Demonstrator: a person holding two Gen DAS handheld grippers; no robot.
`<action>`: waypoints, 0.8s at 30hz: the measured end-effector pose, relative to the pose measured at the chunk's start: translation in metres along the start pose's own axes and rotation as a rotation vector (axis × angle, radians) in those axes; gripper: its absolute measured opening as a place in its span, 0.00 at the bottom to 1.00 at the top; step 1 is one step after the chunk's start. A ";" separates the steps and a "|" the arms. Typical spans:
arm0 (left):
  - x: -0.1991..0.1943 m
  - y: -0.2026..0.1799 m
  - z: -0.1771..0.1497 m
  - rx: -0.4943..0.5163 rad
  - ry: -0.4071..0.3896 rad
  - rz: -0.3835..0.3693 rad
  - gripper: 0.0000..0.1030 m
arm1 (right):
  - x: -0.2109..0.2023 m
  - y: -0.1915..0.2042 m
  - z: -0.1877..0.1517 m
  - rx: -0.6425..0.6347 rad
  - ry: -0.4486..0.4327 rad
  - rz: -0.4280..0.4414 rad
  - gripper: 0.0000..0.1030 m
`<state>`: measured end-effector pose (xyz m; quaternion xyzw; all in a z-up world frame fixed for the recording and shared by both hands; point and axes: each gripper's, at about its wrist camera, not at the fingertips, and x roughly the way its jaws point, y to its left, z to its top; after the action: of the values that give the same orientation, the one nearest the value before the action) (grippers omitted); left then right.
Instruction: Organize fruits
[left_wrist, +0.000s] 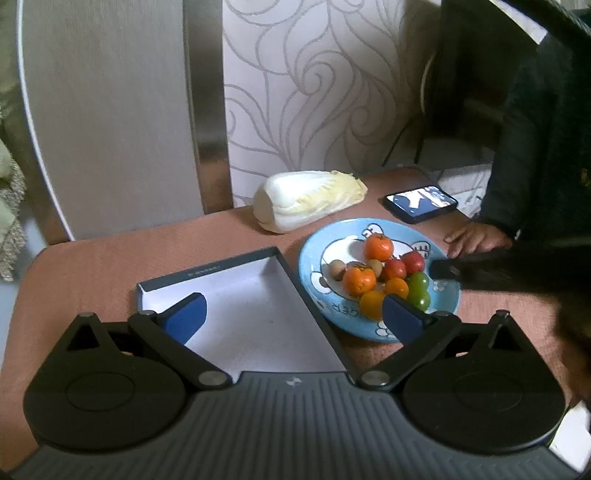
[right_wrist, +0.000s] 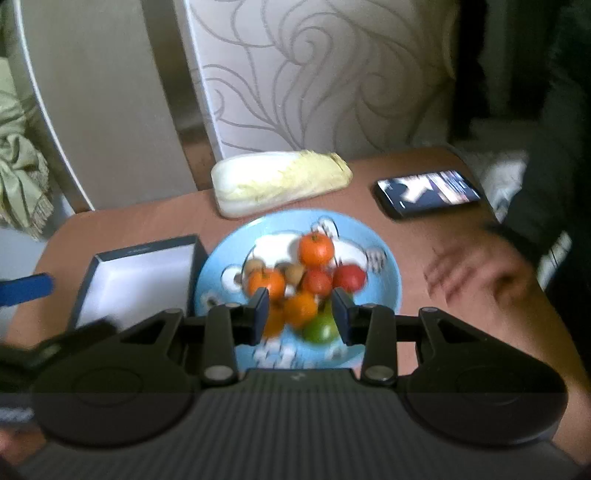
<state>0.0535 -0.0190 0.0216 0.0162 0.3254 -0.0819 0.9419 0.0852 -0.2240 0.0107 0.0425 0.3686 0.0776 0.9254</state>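
A blue plate holds several small fruits: oranges, red ones, green ones and brown ones. An empty dark box with a white inside lies left of the plate. My left gripper is wide open above the box and the plate's near edge. My right gripper is open, its jaws on either side of the front fruits, above them. The right wrist view is blurred.
A napa cabbage lies behind the plate. A phone with a lit screen lies at the back right. A person's hand rests right of the plate. A chair back stands behind the table.
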 end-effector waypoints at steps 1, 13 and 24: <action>0.001 0.001 -0.001 -0.003 0.006 -0.010 1.00 | -0.010 0.001 -0.006 0.024 0.009 -0.001 0.39; -0.009 -0.012 -0.005 -0.022 -0.003 -0.056 1.00 | -0.106 0.026 -0.064 0.082 0.078 -0.067 0.39; -0.030 -0.087 -0.003 -0.071 -0.047 0.025 1.00 | -0.112 -0.025 -0.077 0.008 0.067 -0.011 0.39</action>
<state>0.0143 -0.1002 0.0392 -0.0149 0.3057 -0.0590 0.9502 -0.0452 -0.2663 0.0270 0.0416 0.4000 0.0726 0.9127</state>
